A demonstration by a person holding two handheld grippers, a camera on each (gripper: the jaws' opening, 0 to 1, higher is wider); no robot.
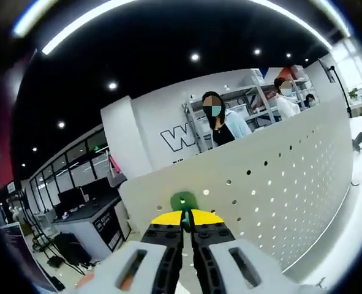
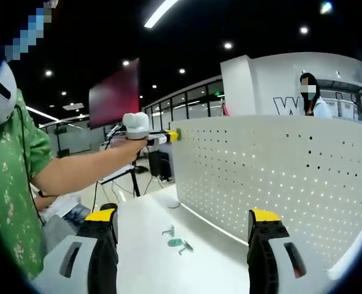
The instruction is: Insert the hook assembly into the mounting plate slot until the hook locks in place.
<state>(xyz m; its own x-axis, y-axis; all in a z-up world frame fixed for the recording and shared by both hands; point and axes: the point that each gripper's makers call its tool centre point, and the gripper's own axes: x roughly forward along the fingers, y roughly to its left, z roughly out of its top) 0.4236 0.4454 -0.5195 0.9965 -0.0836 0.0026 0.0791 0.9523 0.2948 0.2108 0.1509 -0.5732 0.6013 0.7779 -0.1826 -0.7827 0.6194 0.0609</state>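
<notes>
A green hook (image 1: 183, 200) is pinched between the closed yellow tips of the left gripper (image 1: 186, 219), right against the top edge of the white perforated panel (image 1: 291, 177). The right gripper view shows that gripper (image 2: 166, 136) from the side, held out at the panel's (image 2: 279, 171) upper left corner. The right gripper (image 2: 184, 229) hangs wide open and empty over the white table (image 2: 144, 263), where more small hooks (image 2: 177, 243) lie near the panel's foot.
</notes>
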